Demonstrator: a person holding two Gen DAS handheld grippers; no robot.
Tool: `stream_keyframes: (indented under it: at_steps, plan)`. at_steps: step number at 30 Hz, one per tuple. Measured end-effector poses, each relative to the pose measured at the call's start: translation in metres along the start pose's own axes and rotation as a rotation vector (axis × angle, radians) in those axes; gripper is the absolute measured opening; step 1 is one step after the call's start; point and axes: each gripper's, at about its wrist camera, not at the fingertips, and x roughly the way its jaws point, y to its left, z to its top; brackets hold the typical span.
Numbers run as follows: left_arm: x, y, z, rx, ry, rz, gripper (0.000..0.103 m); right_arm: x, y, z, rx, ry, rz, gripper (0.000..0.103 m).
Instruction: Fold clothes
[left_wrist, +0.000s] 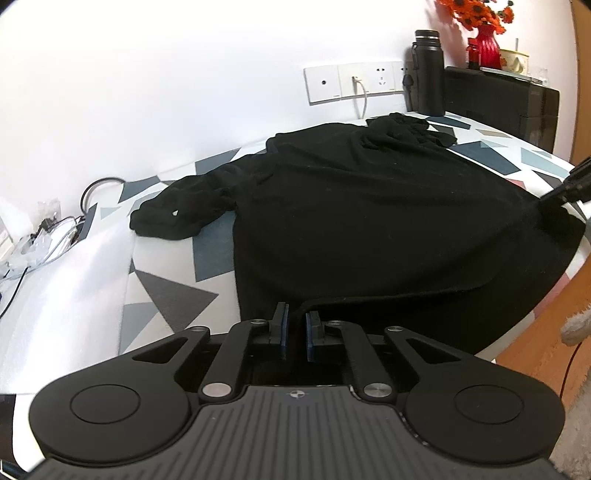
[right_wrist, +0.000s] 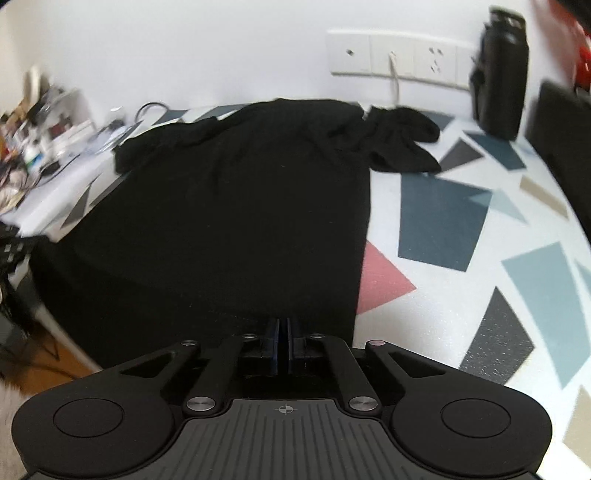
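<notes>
A black long-sleeved top (left_wrist: 369, 206) lies spread across the patterned table (right_wrist: 461, 236), its collar end toward the wall sockets (left_wrist: 354, 83) and its hem hanging just over the table edge farthest from them. The left gripper (left_wrist: 296, 325) sits at the hem's left corner, its jaws a narrow gap apart with a fold of the black cloth running between the pads; whether they pinch it firmly I cannot tell. The right gripper (right_wrist: 283, 332) has its jaws drawn almost together on the hem at the opposite corner, and in the left view its tip can be seen pulling the cloth taut there.

The risk lies with the looser left hold: if the hem is lifted toward the sockets, that corner could slip free and the fold would land skewed. Both sleeves lie bunched, one on either side of the body nearer the sockets, and could be trapped crumpled beneath. A long carry might also brush the black flask (left_wrist: 428, 74) standing beside the sockets.
</notes>
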Motion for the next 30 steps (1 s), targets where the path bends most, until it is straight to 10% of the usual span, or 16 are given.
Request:
stream_keyframes:
  at_steps: [11,20,30]
  plan:
    - [0.013,0.005,-0.002,-0.028,0.039,-0.011,0.010,-0.001,-0.014,0.010,0.026,-0.040,-0.119,0.016]
    - [0.018,0.008,0.001,-0.040,0.039,-0.018,0.010,-0.047,0.034,-0.013,-0.285,-0.104,-0.048,0.023]
    - [0.020,0.006,0.003,-0.032,0.048,-0.018,0.010,-0.027,0.036,-0.037,-0.317,0.020,-0.075,0.021]
